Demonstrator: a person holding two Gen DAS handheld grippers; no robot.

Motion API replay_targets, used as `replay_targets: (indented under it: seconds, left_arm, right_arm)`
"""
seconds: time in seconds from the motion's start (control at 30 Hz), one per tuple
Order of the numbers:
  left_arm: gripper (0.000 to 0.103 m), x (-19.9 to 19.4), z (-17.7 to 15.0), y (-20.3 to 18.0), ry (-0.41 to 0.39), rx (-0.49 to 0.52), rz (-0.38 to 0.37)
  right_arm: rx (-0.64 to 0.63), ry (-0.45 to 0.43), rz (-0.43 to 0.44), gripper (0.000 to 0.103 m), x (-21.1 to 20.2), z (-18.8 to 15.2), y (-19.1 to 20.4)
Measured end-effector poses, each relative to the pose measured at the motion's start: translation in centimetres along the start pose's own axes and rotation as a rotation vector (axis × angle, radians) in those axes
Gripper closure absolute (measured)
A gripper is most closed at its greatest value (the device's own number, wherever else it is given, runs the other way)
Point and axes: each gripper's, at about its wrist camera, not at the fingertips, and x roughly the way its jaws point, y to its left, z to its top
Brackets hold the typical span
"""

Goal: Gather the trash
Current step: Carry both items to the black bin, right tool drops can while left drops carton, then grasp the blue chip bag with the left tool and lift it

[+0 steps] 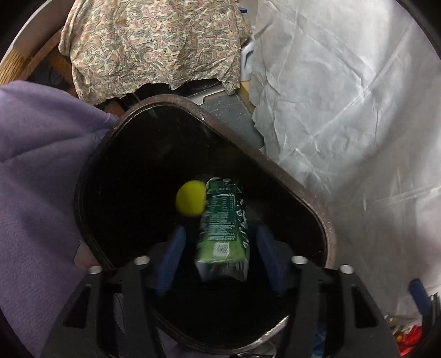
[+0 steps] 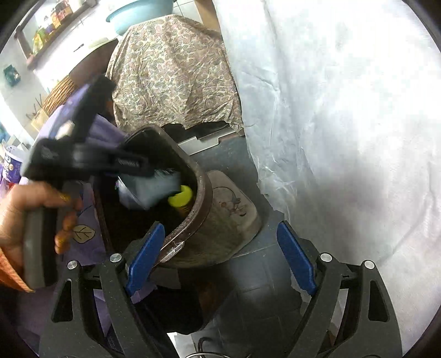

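A green drink carton (image 1: 223, 234) hangs between the blue pads (image 1: 171, 261) of my left gripper (image 1: 220, 231), with a gap on each side, so neither pad presses on it. The gripper points down into a dark brown bin (image 1: 275, 165). A yellow round cap (image 1: 191, 201) shows beside the carton, inside the bin. In the right wrist view a hand (image 2: 35, 209) holds the left gripper's black body (image 2: 82, 157) over the bin (image 2: 204, 198), with the carton (image 2: 148, 192) and yellow cap (image 2: 180, 198) below it. My right gripper (image 2: 220, 227) is open and holds nothing, level with the bin's near side.
A paisley cloth (image 1: 154, 44) drapes something behind the bin. A crumpled white sheet (image 1: 344, 110) fills the right side. Purple fabric (image 1: 41, 165) lies to the bin's left. In the right wrist view, a blue basin (image 2: 137, 13) and a shelf (image 2: 49, 24) are far back.
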Motion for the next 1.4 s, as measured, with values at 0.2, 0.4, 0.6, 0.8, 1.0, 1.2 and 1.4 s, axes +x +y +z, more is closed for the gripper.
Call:
replay_targets:
  seconds: [0.2, 0.4, 0.6, 0.8, 1.0, 1.2, 1.4]
  left_arm:
    - [0.022, -1.2, 0.2, 0.6, -0.04, -0.037, -0.039]
    - [0.021, -6.1, -0.2, 0.4, -0.175, -0.025, -0.042]
    - [0.013, -14.0, -2.9, 1.4, -0.381, -0.021, -0.064]
    - [0.006, -20.6, -8.7, 3.9, -0.579, -0.014, -0.034]
    - [0.006, -24.4, -15.3, 9.0, -0.696, -0.096, 0.074]
    - [0.006, -25.8, -21.8, 14.9, -0.735, -0.236, 0.243]
    - [0.006, -24.7, -26.3, 20.9, -0.65, -0.342, 0.382]
  right_arm:
    - [-0.005, -0.032, 0.0, 0.02, 0.0, 0.7, 0.7]
    - [-0.006, -0.053, 0.001, 0.02, -0.7, 0.5, 1.1]
    - [-0.02, -0.065, 0.051, 0.02, -1.3, 0.7, 2.4]
    - [-0.062, -0.056, 0.151, 0.02, -1.9, 1.2, 5.8]
    - [-0.181, -0.113, 0.248, 0.02, -4.3, 1.7, 11.2]
    - [-0.294, -0.147, 0.291, 0.018, -5.7, 1.4, 15.9]
    - [-0.361, -0.132, 0.326, 0.018, -6.3, 0.3, 19.9]
